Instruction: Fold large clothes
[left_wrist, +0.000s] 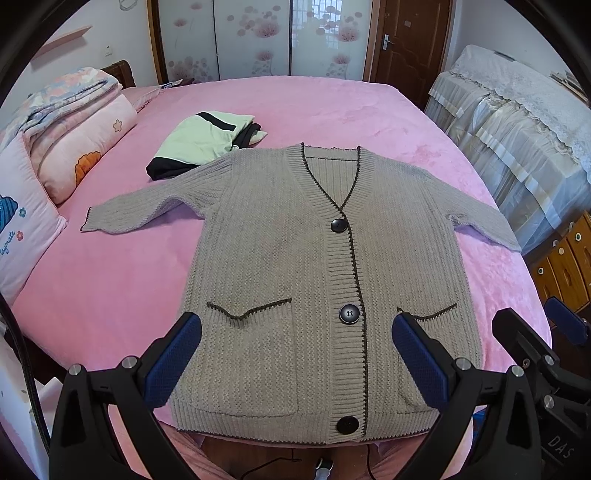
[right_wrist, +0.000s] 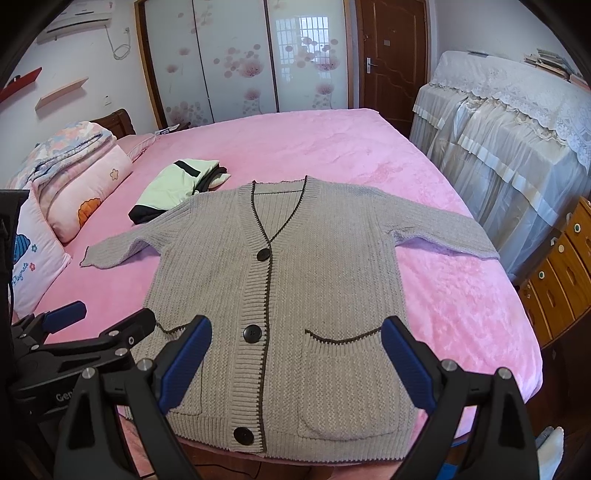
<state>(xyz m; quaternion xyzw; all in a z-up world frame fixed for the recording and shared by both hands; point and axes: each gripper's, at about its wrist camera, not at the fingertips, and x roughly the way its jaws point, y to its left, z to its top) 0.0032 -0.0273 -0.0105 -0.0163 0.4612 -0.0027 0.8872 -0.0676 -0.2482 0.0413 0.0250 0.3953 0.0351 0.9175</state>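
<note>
A pink bed (left_wrist: 110, 280) is carrying the beige knit cardigan (left_wrist: 280, 266), lying flat, buttoned, sleeves spread. The left gripper (left_wrist: 295, 354) and right gripper (right_wrist: 295, 360) are hovering wide, empty, above its hem. Folding well probably means pinching each sleeve cuff first.

Chunky ribbed knit cardigan (left_wrist: 277, 258) with glossy buttons (left_wrist: 349, 314), plush pink bedspread (left_wrist: 110, 295), varnished wooden door (left_wrist: 410, 40)
</note>
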